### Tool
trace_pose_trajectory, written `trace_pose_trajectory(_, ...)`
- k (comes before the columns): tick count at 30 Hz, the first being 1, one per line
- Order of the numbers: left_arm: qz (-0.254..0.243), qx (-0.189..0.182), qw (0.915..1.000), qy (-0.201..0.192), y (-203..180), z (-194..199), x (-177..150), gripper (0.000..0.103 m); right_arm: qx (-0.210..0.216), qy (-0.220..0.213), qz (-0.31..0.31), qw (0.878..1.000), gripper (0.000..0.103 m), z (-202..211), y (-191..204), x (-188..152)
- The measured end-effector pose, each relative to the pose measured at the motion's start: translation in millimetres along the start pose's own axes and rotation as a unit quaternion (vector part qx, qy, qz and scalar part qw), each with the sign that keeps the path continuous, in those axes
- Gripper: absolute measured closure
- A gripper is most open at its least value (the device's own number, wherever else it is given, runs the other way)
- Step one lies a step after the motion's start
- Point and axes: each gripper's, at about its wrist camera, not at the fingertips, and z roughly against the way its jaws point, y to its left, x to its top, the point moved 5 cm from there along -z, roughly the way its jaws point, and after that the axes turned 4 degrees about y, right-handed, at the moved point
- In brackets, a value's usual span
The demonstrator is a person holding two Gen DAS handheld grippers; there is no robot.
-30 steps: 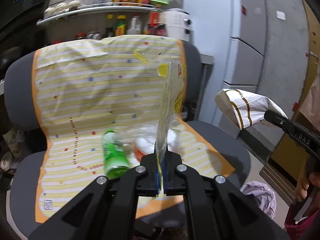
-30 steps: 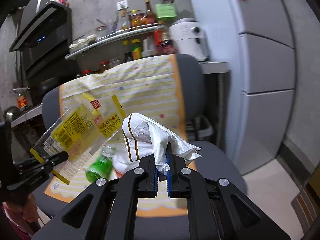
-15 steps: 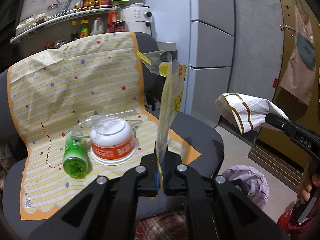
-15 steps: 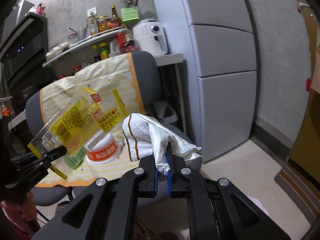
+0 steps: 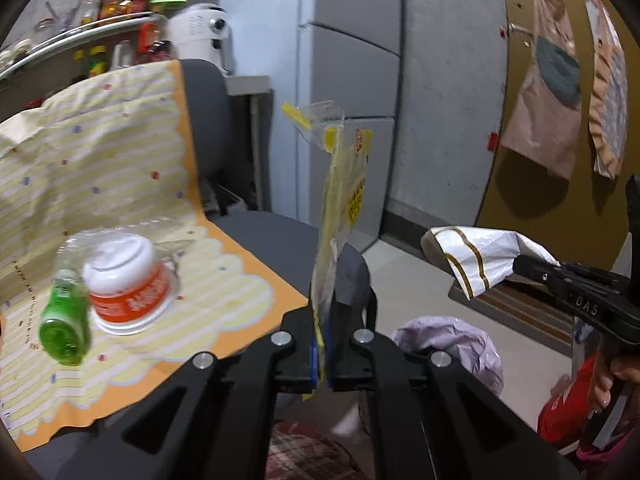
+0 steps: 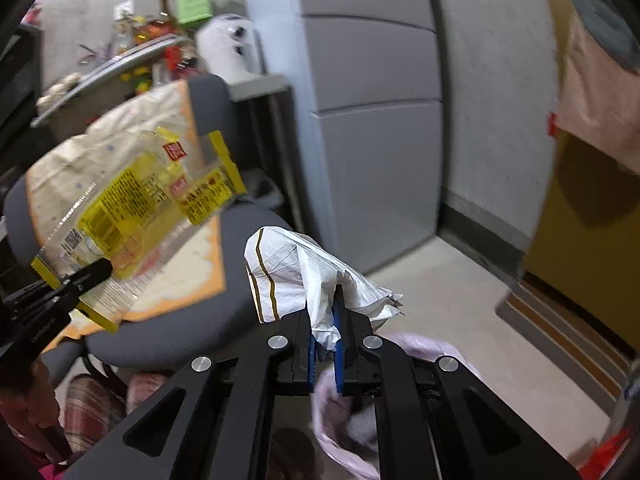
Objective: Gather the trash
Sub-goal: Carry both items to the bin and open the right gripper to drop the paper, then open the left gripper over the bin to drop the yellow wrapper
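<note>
- Right now both tools are loaded: the left tool (image 5: 320, 350) is clamped flat on a clear and yellow snack wrapper (image 5: 340, 216) that stands up from its jaws, and the right tool (image 6: 325, 340) is pinched on a crumpled white paper bag (image 6: 296, 276) with brown stripes.
- Below and ahead of both sits a bin lined with a pale purple bag (image 5: 456, 344), on the floor just beside the grey chair (image 5: 276, 228); its mouth shows under the right tool too (image 6: 344, 420).
- The step in hand looks like carrying both pieces over that bin to drop them.
- To do it well, I would bring each tool right over the liner's opening before letting go, since both pieces are light and may flutter or catch on the rim.
- The tall wrapper should be tipped downward first, or it may hang on the jaws when they part.
- Releasing one piece at a time would keep the two tools from crowding each other over the narrow mouth.
- Both tools point forward and somewhat downward, side by side; the right one enters the left view from the right edge, with the person's fingers (image 5: 608, 380) on its handle.
- Left on the chair's striped yellow cloth (image 5: 100, 152) are a green bottle (image 5: 66, 320) and a white and orange cup (image 5: 124, 280), touching each other; they look like the next trash to fetch.
</note>
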Motion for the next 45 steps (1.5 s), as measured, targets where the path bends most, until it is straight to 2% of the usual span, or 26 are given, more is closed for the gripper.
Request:
trace_pose_trajectory(6, -0.01, -0.004, 0.9999, 0.003, -13, -7, 3, 0.103, -0.045, 0.076, -0.017, 0.996, 0.095, -41, -30, -38)
trace_pose_trajectory(14, -0.014, -0.003, 0.9998, 0.016, -16, -15, -2, 0.103, -0.059, 0.16, -0.061, 0.983, 0.091, -98, -58, -84)
trace_pose_trajectory(16, -0.014, -0.002, 0.9998, 0.017, -16, -16, -2, 0.103, -0.061, 0.172, -0.076, 0.98, 0.085, -106, -65, -91)
trace_pose_trajectory(18, -0.013, -0.003, 0.9997, 0.018, -16, -17, -2, 0.103, -0.065, 0.172, -0.086, 0.979, 0.062, -107, -70, -94)
trace_pose_trajectory(19, -0.013, -0.004, 0.9997, 0.019, -16, -18, -1, 0.103, -0.068, 0.171, -0.087, 0.979, 0.06, -107, -70, -92)
trace_pose_trajectory(26, -0.017, -0.013, 0.9995, 0.025, -23, -22, -3, 0.103, -0.07, 0.129, -0.098, 0.984, 0.06, -85, -79, -67)
trace_pose_trajectory(36, -0.044, -0.047, 0.9974, 0.033, -50, -31, -3, 0.103, -0.055, 0.008, -0.1, 0.993, 0.06, -13, -73, -13)
trace_pose_trajectory(40, -0.077, -0.089, 0.9919, 0.047, -78, -40, -10, 0.103, -0.054, -0.03, -0.105, 0.992, 0.06, 10, -75, -2)
trace_pose_trajectory(45, -0.111, -0.14, 0.9786, 0.103, -107, -67, -25, 0.103, -0.059, -0.061, -0.12, 0.989, 0.06, 29, -89, 6)
